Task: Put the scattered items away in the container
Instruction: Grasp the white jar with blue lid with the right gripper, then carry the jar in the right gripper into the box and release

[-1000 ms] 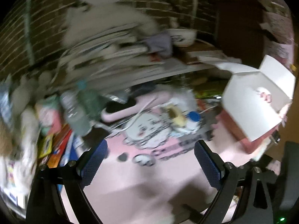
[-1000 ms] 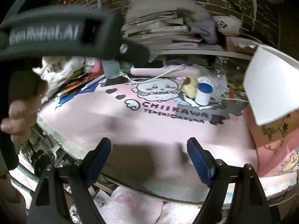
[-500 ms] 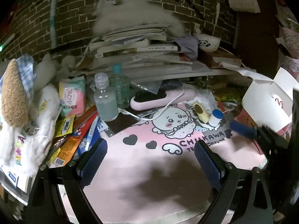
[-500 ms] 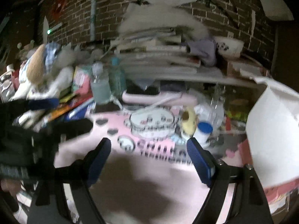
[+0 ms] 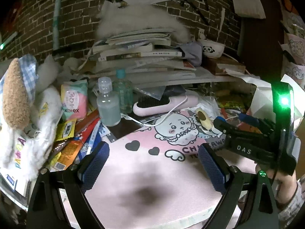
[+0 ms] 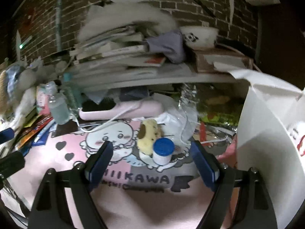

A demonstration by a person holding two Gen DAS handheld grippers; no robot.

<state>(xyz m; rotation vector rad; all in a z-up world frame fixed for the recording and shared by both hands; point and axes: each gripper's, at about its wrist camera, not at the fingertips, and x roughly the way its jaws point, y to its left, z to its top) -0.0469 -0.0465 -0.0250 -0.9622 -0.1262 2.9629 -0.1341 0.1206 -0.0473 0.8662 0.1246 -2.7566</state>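
The pink mat (image 5: 144,164) on the surface reads "CHIIKAWA" under its cartoon figure. Left of the mat a pink packet (image 5: 73,101) says "Kotex", and a white plush (image 5: 24,145) beside it carries coloured letters I cannot read whole. My right claw (image 6: 152,162) stands wide and empty; the blue-capped white jar (image 6: 162,150) sits on the mat just beyond its tips, touching a yellow plush (image 6: 147,134). The white box (image 6: 270,133) rises right of the mat. My left claw (image 5: 152,162) is wide too, empty above the mat's bare part.
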